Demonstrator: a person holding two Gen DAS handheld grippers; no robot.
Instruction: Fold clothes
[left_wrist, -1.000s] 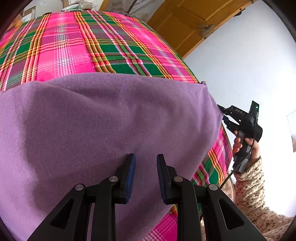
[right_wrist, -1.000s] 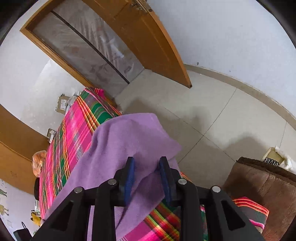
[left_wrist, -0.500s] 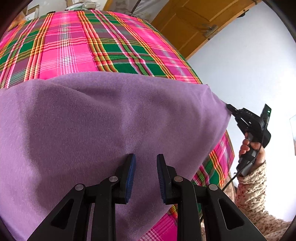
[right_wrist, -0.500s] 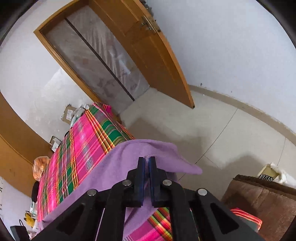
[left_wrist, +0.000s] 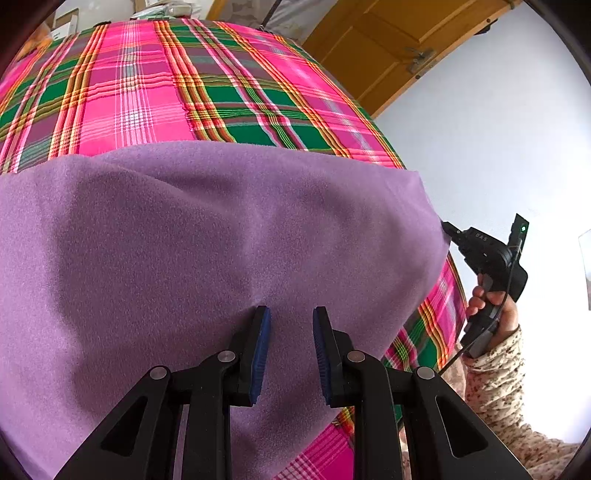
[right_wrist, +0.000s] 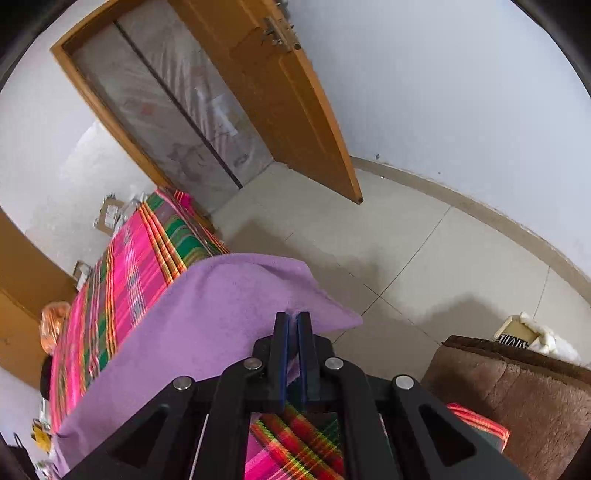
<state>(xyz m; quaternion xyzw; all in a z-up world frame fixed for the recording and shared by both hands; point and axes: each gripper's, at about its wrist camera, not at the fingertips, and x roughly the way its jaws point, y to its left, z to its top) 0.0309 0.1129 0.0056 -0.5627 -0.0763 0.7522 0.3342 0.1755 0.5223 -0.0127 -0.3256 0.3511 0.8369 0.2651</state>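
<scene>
Right gripper: jaws pinched tight on the right edge of the purple cloth, near its corner. Left gripper: jaws partly apart, hovering over the cloth's near middle, nothing between them; whether the tips touch the fabric cannot be told. Cloth spread across the pink plaid bedspread, right edge lifted off the bed. To fold well: probably best to bring the left jaws to the matching edge and close firmly. Then lift both corners level, keep the edge taut, carry it across evenly. Avoid snagging the bedspread beneath.
</scene>
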